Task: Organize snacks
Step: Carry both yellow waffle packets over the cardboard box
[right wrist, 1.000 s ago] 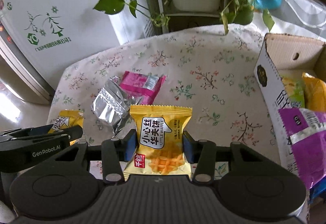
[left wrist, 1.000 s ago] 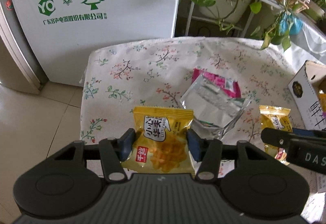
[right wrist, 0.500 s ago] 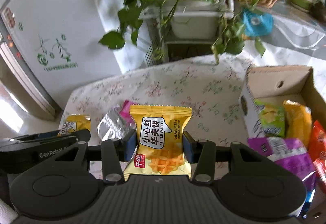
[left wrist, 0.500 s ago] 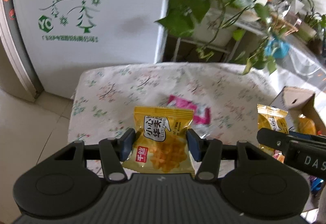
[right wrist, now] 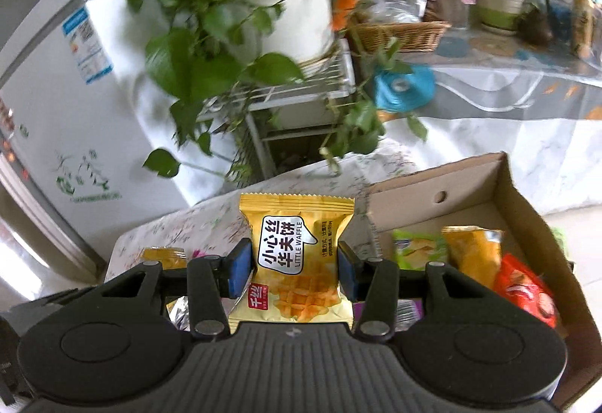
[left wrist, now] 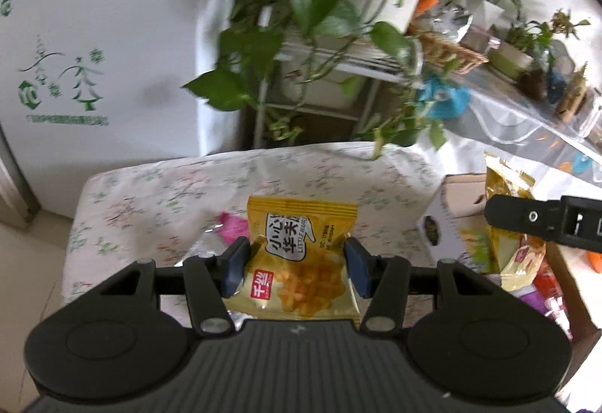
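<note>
1. Right wrist view: the cardboard box [right wrist: 526, 225] stands off the right edge of the table [right wrist: 169, 225], which wears a flowered cloth. It already holds several snacks, among them a green packet [right wrist: 417, 247], an orange packet [right wrist: 474, 251] and a red packet [right wrist: 526, 289], so I judge the sorting well under way but not finished.

2. Left wrist view: on the cloth, toward the near edge, a pink packet [left wrist: 231, 228] and a silver packet [left wrist: 203, 251] lie untouched; they are partly hidden behind the left gripper's frame. These two appear to be what is left on the table, though the near edge is hidden.

3. Right wrist view: the right gripper [right wrist: 291, 270] clamps a yellow waffle packet [right wrist: 297, 262] by its side edges, upright, label facing the camera. Its blue pads [right wrist: 237, 272] press both sides. The packet hangs in the air by the box's left wall, not yet over the inside.

4. Left wrist view: the left gripper [left wrist: 293, 268] pinches a second waffle packet [left wrist: 301, 262] the same way, pads on both side edges, the wrapper slightly buckled. It hangs above the table's near right part, left of the box.

5. Both held packets remain to be dropped in the box.
</note>
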Motion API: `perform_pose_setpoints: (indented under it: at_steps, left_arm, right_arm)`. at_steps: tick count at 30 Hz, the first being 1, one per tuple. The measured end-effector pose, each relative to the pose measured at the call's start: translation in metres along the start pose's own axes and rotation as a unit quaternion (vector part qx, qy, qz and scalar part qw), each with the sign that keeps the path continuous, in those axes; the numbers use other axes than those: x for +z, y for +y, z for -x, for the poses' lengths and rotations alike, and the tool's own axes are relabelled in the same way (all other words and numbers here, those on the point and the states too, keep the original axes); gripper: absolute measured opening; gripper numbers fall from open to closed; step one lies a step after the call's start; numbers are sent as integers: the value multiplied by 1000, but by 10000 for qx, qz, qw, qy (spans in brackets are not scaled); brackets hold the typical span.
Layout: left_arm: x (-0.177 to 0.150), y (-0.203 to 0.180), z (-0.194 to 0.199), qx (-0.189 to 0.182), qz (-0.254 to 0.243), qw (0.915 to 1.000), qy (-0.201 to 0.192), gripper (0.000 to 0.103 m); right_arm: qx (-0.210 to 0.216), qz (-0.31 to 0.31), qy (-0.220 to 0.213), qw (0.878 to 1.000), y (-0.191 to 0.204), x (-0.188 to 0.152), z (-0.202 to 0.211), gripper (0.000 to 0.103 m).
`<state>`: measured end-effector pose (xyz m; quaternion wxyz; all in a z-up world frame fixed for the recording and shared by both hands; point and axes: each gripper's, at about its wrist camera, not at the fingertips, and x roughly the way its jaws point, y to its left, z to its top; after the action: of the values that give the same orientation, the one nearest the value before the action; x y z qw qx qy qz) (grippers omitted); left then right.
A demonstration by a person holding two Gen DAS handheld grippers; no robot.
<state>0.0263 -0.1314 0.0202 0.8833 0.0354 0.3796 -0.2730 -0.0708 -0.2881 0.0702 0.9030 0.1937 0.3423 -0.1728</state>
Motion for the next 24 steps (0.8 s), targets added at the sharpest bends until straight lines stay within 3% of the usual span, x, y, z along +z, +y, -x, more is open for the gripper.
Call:
perform_pose_setpoints:
  at_steps: [24]
  left_arm:
    - [8,-93,-17,-1059,-162,9942,-83,54]
  right_arm:
    - [-272,-1152,-114,9929,-87,5,28,54]
